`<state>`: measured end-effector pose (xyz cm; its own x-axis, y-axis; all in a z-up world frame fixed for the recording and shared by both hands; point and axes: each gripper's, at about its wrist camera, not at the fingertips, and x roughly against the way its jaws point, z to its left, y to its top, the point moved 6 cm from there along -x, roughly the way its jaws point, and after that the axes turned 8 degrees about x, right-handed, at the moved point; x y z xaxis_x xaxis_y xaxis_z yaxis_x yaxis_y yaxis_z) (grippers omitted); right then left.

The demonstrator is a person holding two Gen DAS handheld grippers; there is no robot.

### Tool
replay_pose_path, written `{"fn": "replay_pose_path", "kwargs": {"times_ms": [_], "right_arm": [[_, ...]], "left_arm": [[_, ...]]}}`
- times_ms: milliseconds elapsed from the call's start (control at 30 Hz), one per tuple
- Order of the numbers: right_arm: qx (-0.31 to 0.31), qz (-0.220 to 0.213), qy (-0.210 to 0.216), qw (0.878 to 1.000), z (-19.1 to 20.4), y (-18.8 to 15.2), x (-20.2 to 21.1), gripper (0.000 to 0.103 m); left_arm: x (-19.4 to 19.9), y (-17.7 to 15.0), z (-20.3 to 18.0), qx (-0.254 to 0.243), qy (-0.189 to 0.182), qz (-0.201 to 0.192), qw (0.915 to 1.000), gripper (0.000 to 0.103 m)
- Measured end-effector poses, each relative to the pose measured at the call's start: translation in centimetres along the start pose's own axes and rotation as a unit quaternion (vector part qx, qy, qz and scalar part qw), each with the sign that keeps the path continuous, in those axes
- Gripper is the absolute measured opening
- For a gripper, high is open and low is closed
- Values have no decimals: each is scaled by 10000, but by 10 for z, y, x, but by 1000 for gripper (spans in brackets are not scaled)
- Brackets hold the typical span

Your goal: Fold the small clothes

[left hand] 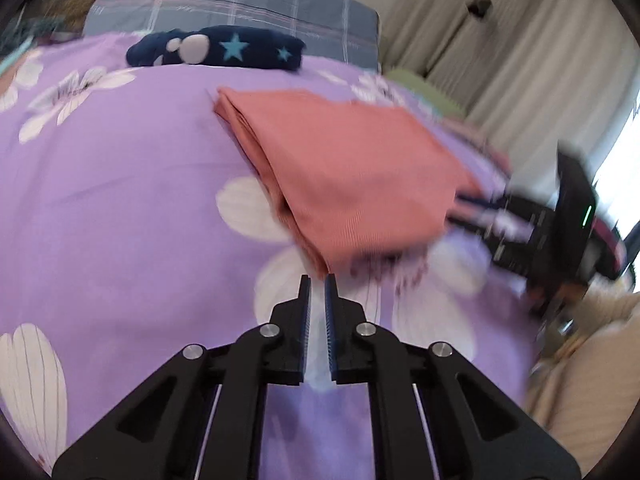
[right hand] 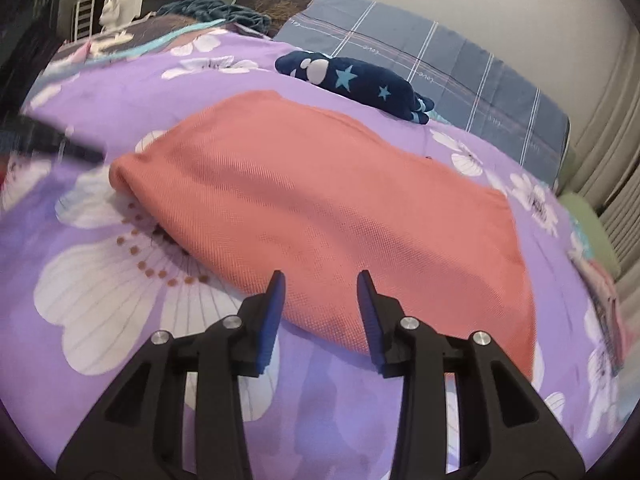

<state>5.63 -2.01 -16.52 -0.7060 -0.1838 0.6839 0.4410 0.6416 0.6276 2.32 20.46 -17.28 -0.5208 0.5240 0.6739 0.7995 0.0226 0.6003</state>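
Observation:
A folded salmon-pink garment lies flat on the purple flowered bedspread. My left gripper is nearly closed, with a narrow gap between the jaws and nothing in it, just short of the garment's near corner. In the right wrist view the same garment fills the middle. My right gripper is open, its fingertips over the garment's near edge, holding nothing. The right gripper also shows blurred at the right of the left wrist view.
A folded navy garment with stars lies further back on the bedspread, also in the right wrist view. A grey plaid pillow is behind it. Curtains hang at the right. A green item lies at the bed's right edge.

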Motion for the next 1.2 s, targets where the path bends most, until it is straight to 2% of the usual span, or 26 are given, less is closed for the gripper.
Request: {"fn": "replay_pose_path", "kwargs": {"times_ms": [100,167,233,333,400,433,567,667,800,833,967,1100,1200], "right_arm": [[43,-143,65,9999,8,3,10,40],[82,-202,62,9997,12,2,17,43],[79,-235,30,9997,10,3,19,43],[-46,-209,-3,9998,6,-1,22,44],[-160,-185,-16,9997,4,-5,25,44],[-193,-183,-18,9996,4,-6,26,44],[-180,-236,-29,9996,5,-3,30,45],[-54,-330,33,9994,11,1,34,46],[263,-384,133,9988,27,5,31,49],[357,-389,164,9985,33,6,29,50],[915,-491,297,9941,65,16,24,54],[1546,-630,268,9856,101,35,14,56],[1993,-429,85,9790,124,43,-5,56]], "left_arm": [[-15,-1,-8,-264,124,129,9995,9],[-22,3,-14,-455,139,183,9987,21],[-27,6,-20,-667,219,208,9973,28],[-34,11,-19,-806,400,252,9956,28],[-33,14,-17,-807,472,214,9954,23],[-33,16,-18,-850,503,182,9949,8],[-12,16,-34,-1423,559,-127,9882,2],[-8,5,-35,-1961,928,15,9762,0],[-13,-7,-28,-1905,1130,108,9751,0],[-12,-7,-26,-1855,1170,58,9756,0],[7,5,-25,-1438,902,-380,9847,0],[20,21,-17,-1057,919,-682,9878,0],[24,30,1,-544,953,-785,9909,5]]}}
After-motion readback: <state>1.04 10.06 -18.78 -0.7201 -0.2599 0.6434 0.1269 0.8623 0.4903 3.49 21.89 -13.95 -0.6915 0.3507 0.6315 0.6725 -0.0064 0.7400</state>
